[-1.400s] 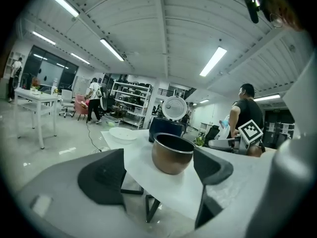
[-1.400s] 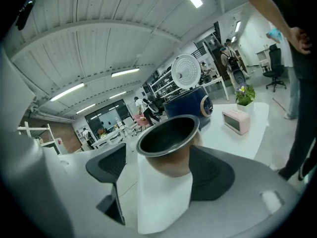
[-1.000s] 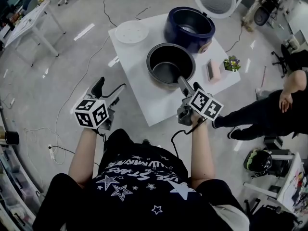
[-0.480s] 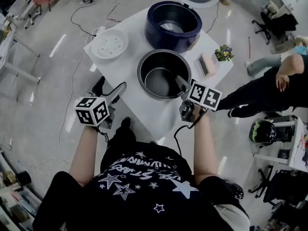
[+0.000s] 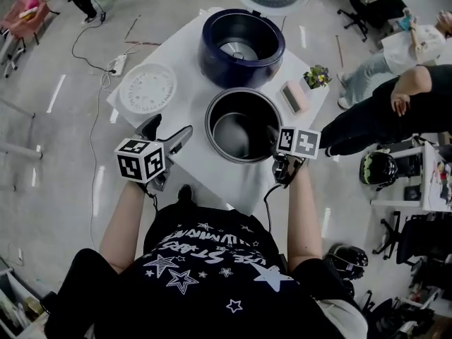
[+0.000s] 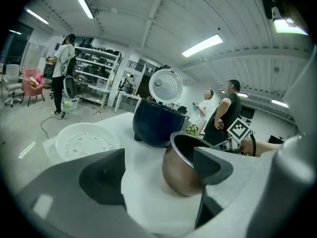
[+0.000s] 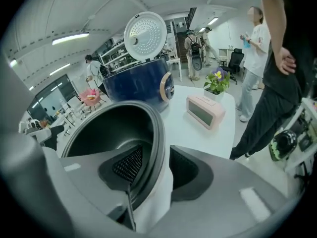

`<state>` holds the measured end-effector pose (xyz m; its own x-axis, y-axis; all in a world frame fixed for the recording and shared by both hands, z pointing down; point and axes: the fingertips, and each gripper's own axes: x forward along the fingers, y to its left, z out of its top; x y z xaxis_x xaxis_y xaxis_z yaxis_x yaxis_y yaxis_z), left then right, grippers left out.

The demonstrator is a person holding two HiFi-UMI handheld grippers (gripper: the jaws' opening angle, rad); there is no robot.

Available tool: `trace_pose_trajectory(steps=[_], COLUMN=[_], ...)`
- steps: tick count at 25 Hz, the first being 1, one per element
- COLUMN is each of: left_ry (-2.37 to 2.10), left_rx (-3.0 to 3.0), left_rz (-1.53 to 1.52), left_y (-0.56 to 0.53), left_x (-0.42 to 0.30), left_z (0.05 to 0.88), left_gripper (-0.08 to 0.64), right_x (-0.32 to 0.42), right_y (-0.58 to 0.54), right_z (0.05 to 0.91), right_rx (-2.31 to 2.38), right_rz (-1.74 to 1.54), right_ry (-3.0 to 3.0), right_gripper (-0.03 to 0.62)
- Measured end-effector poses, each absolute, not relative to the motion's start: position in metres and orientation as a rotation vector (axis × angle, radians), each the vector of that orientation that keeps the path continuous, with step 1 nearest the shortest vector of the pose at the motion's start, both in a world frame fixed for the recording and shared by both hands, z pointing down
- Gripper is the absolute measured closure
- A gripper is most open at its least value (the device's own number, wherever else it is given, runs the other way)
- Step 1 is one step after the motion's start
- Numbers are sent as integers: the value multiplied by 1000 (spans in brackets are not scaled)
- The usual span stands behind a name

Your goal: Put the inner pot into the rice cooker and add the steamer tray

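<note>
Both bare forearms reach forward from the torso, the left forearm (image 5: 121,224) set wider than the right forearm (image 5: 302,214). The left gripper (image 5: 169,128) points shallowly downward, its jaws wide apart with nothing between them. The right gripper (image 5: 274,134) tips steeply down. Its jaws have just been closing and straddle the rim of the pot (image 7: 106,125), one jaw inside and one outside, where a thin gap shows beside the outer pad. Each wrist sits straight behind its marker cube.
</note>
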<state>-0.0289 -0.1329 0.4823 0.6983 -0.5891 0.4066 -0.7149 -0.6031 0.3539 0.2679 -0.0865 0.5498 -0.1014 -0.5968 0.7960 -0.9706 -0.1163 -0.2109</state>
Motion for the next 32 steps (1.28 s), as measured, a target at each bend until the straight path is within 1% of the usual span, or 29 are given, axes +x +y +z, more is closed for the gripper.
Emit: trace_pose_trajectory(steps=[2, 5, 11, 19, 25, 29, 32], left_ry=[-949, -887, -743, -572, -441, -388, -358], left_rx=[2424, 2439, 2451, 2371, 2399, 2403, 2405], left_rz=[366, 376, 397, 444, 571, 676, 764], left_y=[-137, -144, -156, -167, -165, -157, -151], left_x=[-25, -20, -3, 34, 75, 89, 96], left_z=[487, 490, 495, 502, 512, 526, 540], left_gripper=[133, 133, 135, 158, 167, 191, 237], right_x=[268, 267, 273, 277, 276, 273, 272], right_y=[-85, -84, -83, -74, -68, -64, -63], right_z=[552, 554, 554, 552, 553, 551, 549], right_rx=[1733, 1756, 1890, 1960, 1990, 2002, 2022], right_rz=[1095, 1076, 1077, 1126, 1144, 1143, 1126], right_ry=[-1677, -1635, -1501, -1427, -1392, -1382, -1381], right_gripper=[426, 468, 515, 525, 525, 525, 525])
